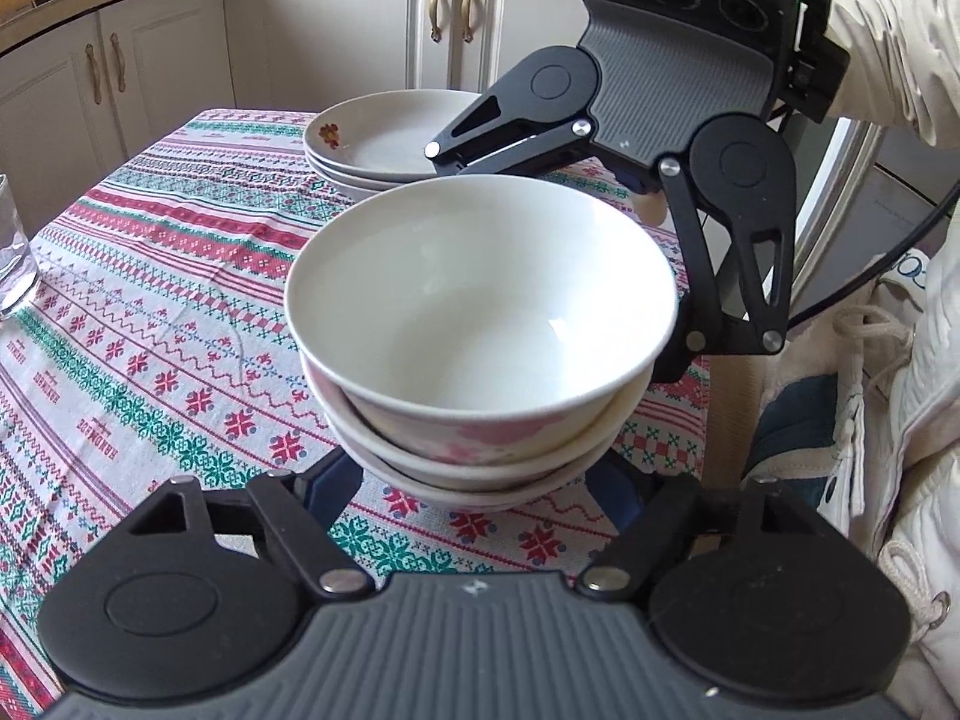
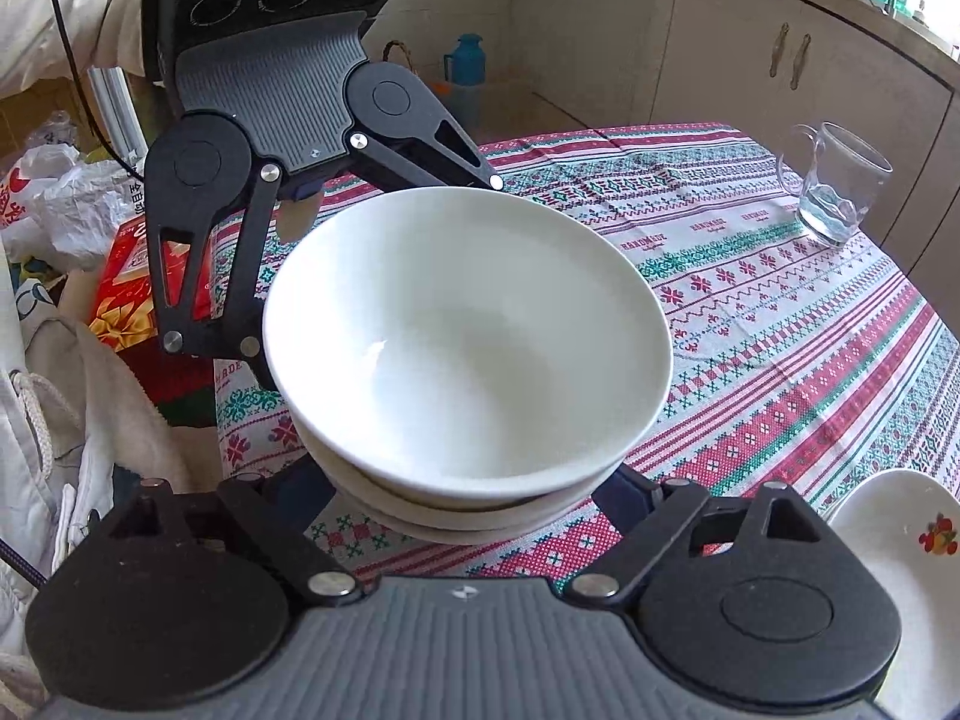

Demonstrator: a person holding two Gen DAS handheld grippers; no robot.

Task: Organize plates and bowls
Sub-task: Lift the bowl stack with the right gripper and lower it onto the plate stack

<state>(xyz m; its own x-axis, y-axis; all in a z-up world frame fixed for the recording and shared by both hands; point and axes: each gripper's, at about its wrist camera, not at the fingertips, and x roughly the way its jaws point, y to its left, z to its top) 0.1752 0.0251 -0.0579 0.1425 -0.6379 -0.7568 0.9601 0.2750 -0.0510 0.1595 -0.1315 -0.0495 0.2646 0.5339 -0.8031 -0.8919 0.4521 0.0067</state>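
Far left in the left wrist view, a glass [image 1: 12,252] stood at the edge of the patterned tablecloth [image 1: 150,300], well apart from everything else. Moving right, a stack of plates [image 1: 384,138] sat at the far side of the table, the top one showing a small flower print on its rim. Just in front of it, the stack of 3 bowls [image 1: 480,300] sat nested and upright on the cloth near the table's right edge, the top bowl white inside and empty.

The left gripper [image 1: 477,480] reached in from the near side, its 2 fingers [image 1: 336,480] partly open and set either side of the bottom bowl. The tips sat tucked under the bowl rims, so I could not tell whether they pressed on it.

The right gripper [image 2: 468,492] came at the same stack from the opposite side, jaws a good way open and straddling the lowest bowl (again the tips were hidden, so contact was unclear). At the far right, a pale sleeve [image 1: 888,60] led to that gripper.
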